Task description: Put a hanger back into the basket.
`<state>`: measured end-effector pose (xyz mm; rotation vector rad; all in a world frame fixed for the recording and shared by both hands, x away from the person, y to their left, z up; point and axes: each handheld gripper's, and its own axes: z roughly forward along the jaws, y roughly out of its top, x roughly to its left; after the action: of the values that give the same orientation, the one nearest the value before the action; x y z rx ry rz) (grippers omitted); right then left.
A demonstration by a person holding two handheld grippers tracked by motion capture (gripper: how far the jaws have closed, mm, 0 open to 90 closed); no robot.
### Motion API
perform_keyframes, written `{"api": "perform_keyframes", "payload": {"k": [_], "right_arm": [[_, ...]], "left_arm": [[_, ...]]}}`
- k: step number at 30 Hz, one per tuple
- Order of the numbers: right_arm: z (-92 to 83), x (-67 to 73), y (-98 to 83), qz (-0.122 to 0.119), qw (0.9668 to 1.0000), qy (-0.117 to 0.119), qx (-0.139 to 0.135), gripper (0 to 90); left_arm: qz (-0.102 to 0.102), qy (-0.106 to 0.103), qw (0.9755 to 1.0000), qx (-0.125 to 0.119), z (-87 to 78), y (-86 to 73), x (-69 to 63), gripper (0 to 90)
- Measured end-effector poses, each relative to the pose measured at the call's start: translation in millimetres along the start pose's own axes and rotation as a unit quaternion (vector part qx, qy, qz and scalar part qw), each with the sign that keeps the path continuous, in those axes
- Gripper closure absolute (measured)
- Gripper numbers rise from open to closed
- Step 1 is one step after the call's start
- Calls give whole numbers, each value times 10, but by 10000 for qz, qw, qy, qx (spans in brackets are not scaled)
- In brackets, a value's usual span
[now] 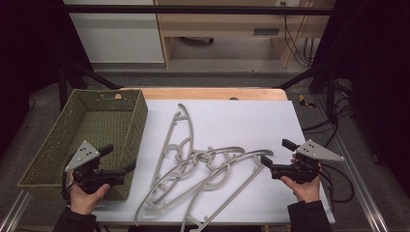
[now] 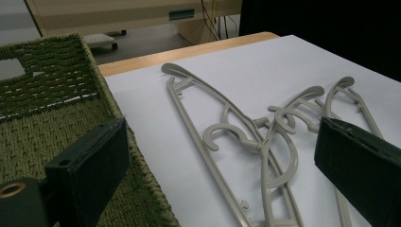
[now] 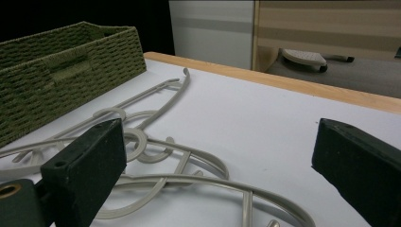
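Pale grey-beige plastic hangers (image 1: 193, 166) are seen tangled on a plain white sheet (image 1: 251, 121). Left of the hangers, an olive-green basket (image 1: 48, 150) is shown with a ribbed woven pattern. Behind the sheet, a strip of light wooden table edge (image 1: 212, 93) is exposed.

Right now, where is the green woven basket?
In the high view, the green woven basket sits at the table's left edge, beside the pile of grey plastic hangers, with the left gripper over its near corner.
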<state>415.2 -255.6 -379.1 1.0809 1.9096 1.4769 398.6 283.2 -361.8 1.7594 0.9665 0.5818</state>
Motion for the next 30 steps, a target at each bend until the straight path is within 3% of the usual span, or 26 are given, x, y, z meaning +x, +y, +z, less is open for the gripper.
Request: {"api": "perform_keyframes", "payload": {"k": [9, 17, 22, 30], "right_arm": [[20, 17, -8, -14, 10000, -3, 36, 46], [12, 36, 10, -43, 10000, -26, 43, 45], [47, 59, 10, -59, 9999, -42, 121, 44], [50, 75, 17, -85, 9998, -53, 150, 44]], "left_arm": [[131, -128, 9998, 66, 48, 39, -142, 41], [259, -259, 9988, 326, 182, 69, -344, 46], [347, -437, 9970, 540, 304, 72, -525, 52], [427, -514, 9943, 832, 450, 104, -712, 61]]}}
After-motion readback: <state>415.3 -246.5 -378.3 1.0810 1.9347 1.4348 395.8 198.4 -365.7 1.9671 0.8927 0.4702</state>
